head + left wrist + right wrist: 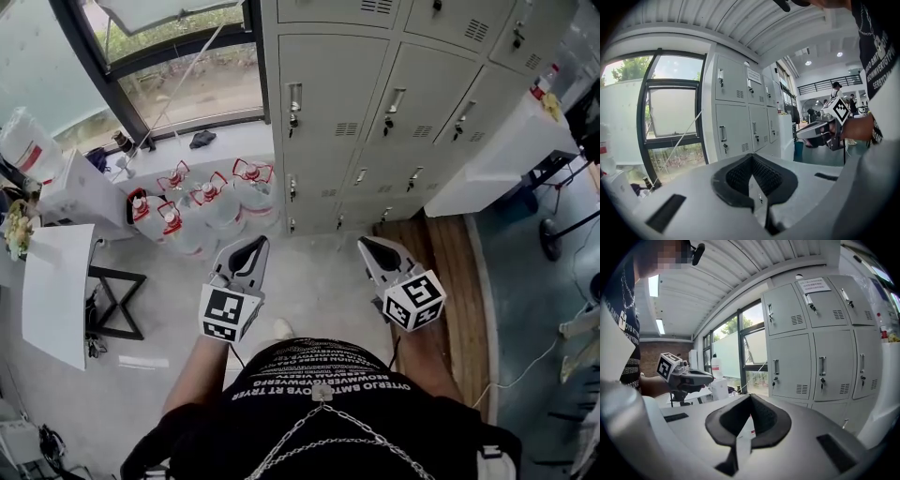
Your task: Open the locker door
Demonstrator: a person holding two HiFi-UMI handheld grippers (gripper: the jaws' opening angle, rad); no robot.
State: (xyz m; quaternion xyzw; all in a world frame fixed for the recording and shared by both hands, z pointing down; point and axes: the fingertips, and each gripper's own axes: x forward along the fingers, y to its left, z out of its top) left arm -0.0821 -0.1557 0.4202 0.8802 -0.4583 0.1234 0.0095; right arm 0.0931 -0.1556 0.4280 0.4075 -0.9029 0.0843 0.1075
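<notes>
A person stands facing a bank of pale grey metal lockers (394, 94) with a claw in each hand, both held low in front of the torso. The left claw (251, 242) is pinched closed with nothing between its black-padded tips, and the right claw (371, 244) is likewise closed and empty. Each carries its cube of square markers at the rear.

The lockers rise ahead of and above both claws, well apart from them, and neither tip touches any door. In the left gripper view, the left claw (751, 159) points at the closed locker doors (733, 129) beyond its tip, with the right claw (806, 133) to its right. In the right gripper view, the right claw (750, 397) aims at the lower row of doors (790, 364), with the left claw (701, 377) off to its left.

Every door in sight is shut. Each is a flat grey panel with an upright silver handle (776, 367), a keyed lock just below it and a small louvred vent. A white paper notice (813, 285) is stuck on one upper door.

Ahead and left of the left claw, clear plastic water jugs with red caps (202, 208) crowd the floor beside the lockers, beneath a dark-framed window (169, 56).
</notes>
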